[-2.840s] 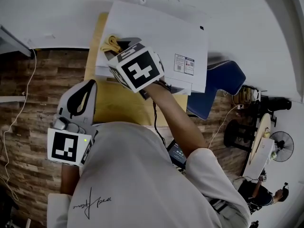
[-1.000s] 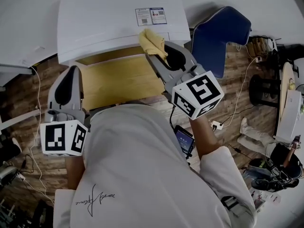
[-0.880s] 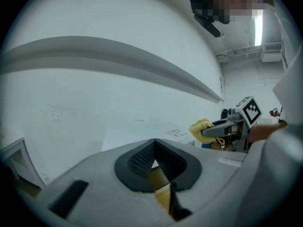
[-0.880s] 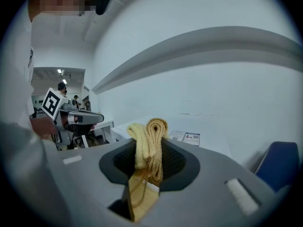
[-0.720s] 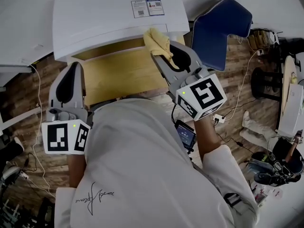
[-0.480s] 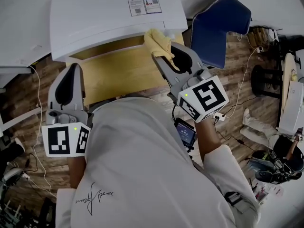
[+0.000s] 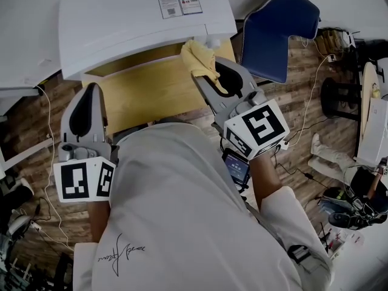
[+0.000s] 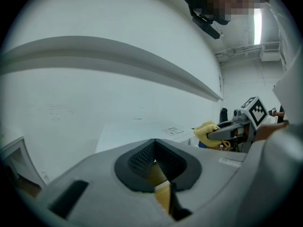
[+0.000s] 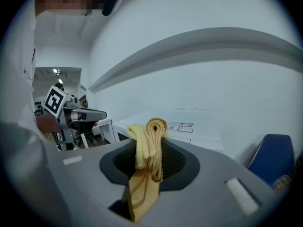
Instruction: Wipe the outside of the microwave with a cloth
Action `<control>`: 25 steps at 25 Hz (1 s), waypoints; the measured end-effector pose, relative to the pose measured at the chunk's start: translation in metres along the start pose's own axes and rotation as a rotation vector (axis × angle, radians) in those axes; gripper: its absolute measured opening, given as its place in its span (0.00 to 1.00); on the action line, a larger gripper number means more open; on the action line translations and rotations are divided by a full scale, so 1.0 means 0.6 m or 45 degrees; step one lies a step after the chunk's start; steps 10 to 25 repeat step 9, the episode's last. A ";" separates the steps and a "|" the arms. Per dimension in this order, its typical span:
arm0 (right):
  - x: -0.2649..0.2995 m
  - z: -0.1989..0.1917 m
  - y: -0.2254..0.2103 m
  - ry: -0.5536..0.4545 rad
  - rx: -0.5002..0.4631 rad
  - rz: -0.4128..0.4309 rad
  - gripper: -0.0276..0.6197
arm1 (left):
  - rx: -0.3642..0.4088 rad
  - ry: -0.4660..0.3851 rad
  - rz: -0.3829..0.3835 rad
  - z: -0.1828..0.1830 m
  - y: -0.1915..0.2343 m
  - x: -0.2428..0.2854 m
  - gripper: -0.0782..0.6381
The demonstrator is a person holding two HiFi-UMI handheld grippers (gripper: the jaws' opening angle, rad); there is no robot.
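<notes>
The white microwave lies just beyond both pairs of jaws, its top facing the head view. It stands at the far edge of a wooden table, whose bare top stretches under and between the two grippers. A blue chair stands to the right of the right jaws, off the table and near the microwave's right end.

The person's white shirt fills the near part of the head view, behind both grippers.

The right gripper points at the microwave's near right corner. Its jaws are clamped on a yellow cloth. The cloth is folded into a thick wad that sticks up past the jaw tips, with a loose end hanging down between the jaws. The wad sits right at the microwave's front edge; whether it touches the casing cannot be told.

The left gripper is held lower, short of the microwave's left part. Its jaws are closed tip to tip with nothing between them, and only the wood shows through the gap behind the tips.

A printed label lies on the microwave's top, beyond the right jaws. A small lit screen shows beside the person's waist, behind the right gripper.
</notes>
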State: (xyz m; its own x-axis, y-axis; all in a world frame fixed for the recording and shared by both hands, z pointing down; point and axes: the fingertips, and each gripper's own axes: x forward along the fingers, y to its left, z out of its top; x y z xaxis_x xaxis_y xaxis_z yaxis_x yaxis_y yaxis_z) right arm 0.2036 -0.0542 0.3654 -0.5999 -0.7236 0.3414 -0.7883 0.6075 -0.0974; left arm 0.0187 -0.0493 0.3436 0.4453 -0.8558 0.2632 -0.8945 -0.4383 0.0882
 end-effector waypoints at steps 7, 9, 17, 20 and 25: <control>0.006 -0.017 0.009 0.042 0.054 0.036 0.22 | 0.014 0.006 0.002 -0.003 -0.001 0.003 0.10; 0.009 -0.021 0.012 0.061 0.062 0.048 0.22 | 0.024 0.007 0.005 -0.004 -0.001 0.004 0.10; 0.009 -0.021 0.012 0.061 0.062 0.048 0.22 | 0.024 0.007 0.005 -0.004 -0.001 0.004 0.10; 0.009 -0.021 0.012 0.061 0.062 0.048 0.22 | 0.024 0.007 0.005 -0.004 -0.001 0.004 0.10; 0.009 -0.021 0.012 0.061 0.062 0.048 0.22 | 0.024 0.007 0.005 -0.004 -0.001 0.004 0.10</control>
